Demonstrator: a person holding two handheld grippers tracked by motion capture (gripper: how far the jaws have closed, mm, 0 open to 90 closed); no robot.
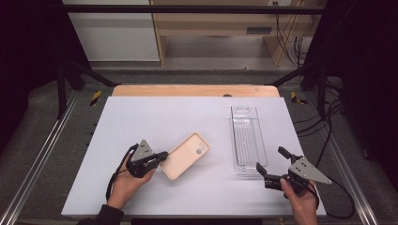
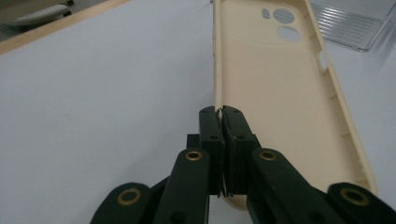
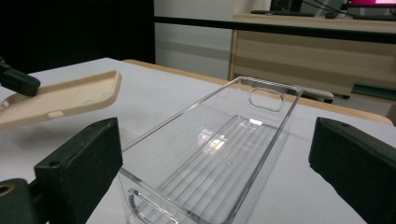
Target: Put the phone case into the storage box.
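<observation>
Phone case on white table, left of clear tray, near end tilted up. Left gripper jaws clamped on case side wall; hold thin edge firmly. Right gripper jaws wide apart before tray's near end; steady tray, lower case in flat.

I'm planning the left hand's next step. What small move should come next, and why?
Probably carry the phone case rightward toward the clear tray: the left gripper is shut on its edge, it looks lifted, and the right gripper waits open by the tray.
</observation>
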